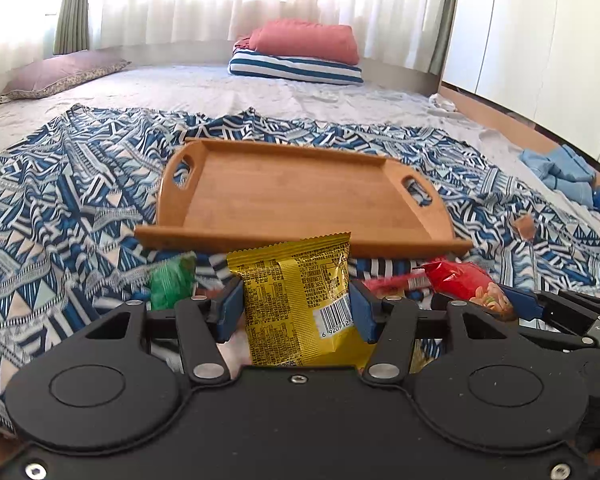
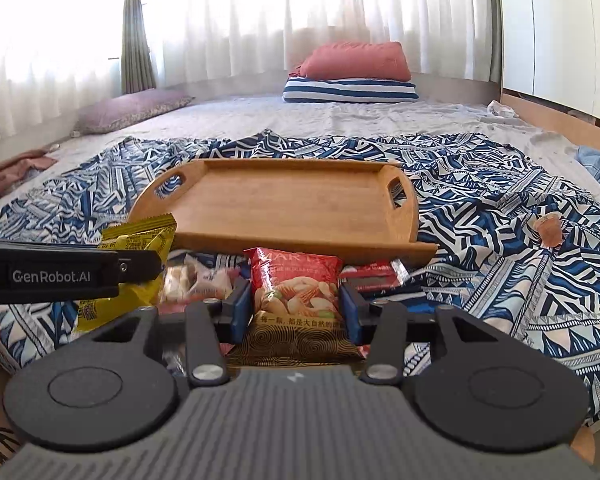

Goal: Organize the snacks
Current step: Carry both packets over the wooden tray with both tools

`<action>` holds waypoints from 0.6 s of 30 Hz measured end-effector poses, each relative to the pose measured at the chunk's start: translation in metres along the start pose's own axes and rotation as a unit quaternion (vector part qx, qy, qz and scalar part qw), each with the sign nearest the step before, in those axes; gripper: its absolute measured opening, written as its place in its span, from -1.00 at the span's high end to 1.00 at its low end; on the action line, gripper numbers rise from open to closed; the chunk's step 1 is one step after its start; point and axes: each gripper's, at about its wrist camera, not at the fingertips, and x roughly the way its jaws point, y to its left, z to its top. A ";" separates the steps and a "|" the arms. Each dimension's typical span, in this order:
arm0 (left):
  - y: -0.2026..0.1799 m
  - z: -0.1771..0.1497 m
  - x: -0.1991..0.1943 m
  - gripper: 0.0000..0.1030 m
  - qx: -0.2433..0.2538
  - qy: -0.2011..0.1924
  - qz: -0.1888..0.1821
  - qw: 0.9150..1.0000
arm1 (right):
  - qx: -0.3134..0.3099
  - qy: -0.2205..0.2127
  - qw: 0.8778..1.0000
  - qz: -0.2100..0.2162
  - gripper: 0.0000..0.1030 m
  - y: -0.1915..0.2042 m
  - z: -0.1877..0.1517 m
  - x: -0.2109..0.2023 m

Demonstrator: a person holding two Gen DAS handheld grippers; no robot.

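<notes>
The left gripper (image 1: pixel 296 304) is clamped on a yellow snack packet (image 1: pixel 296 300), held upright w/ both blue pads pressing its sides. The right gripper (image 2: pixel 296 312) grasps a red nut packet (image 2: pixel 296 292) the same way. Both packets are just in front of the wooden tray (image 1: pixel 300 192), which lies on the blue patterned cloth (image 1: pixel 60 208); a green packet (image 1: pixel 170 280) lies nearby.

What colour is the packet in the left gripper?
Yellow packet with dark print and a barcode; clearest in the left wrist view.
</notes>
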 end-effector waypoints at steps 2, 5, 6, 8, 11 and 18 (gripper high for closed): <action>0.002 0.009 0.003 -0.03 -0.001 -0.003 -0.001 1.000 | 0.011 -0.001 1.000 0.002 0.01 -0.003 0.008 0.003; 0.005 0.023 0.009 -0.03 -0.004 0.000 -0.006 1.000 | 0.024 0.000 1.000 0.004 0.01 -0.007 0.019 0.009; 0.006 0.028 0.011 -0.03 -0.004 0.002 -0.009 1.000 | 0.028 0.002 1.000 0.006 0.01 -0.009 0.023 0.011; 0.009 0.038 0.018 -0.03 -0.004 0.006 -0.014 1.000 | 0.037 0.007 0.999 0.014 0.01 -0.013 0.032 0.018; 0.014 0.055 0.032 -0.03 -0.002 0.013 -0.018 1.000 | 0.048 0.020 0.998 0.026 0.01 -0.017 0.046 0.034; 0.028 0.087 0.078 -0.03 -0.023 0.053 -0.027 0.998 | 0.071 0.058 0.995 0.046 0.01 -0.027 0.077 0.082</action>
